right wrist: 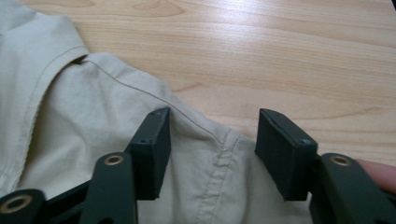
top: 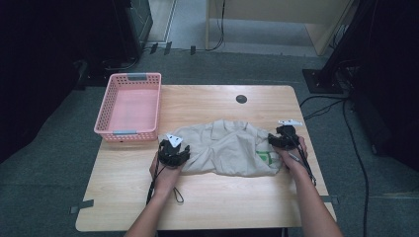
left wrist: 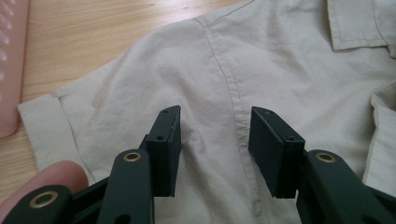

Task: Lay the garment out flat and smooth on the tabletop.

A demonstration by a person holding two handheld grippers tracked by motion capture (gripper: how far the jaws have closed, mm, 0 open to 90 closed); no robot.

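1. Overhead, from the high view, I see a beige shirt [top: 225, 148] lying crumpled across the near-right part of the desk [top: 207, 101], collar toward the far side, a bit of green print showing at its right end. A pink basket [top: 129, 106] sits empty at the far-left corner of the desk, just beside the shirt's left sleeve. My left hand-held gripper [top: 173, 152] sits at the shirt's left end and my right hand-held gripper [top: 282, 138] at its right end. I judge the work as barely begun: the shirt is neither spread flat nor folded, and nothing is in the basket.

2. Next, the left gripper view: the jaws stand about half open over the shoulder area of the shirt [left wrist: 261, 60], straddling a stitched seam. The pads do not pinch the cloth, so nothing is held. The fabric is thin, softly wrinkled, with a hemmed short sleeve lying toward the basket [left wrist: 11, 70].

3. Finally, the right gripper view: the jaws stand roughly half open above a seamed edge of the shirt [right wrist: 93, 112], where cloth meets bare desk [right wrist: 280, 51]. No fabric is gripped. Both grasps are still left to make.
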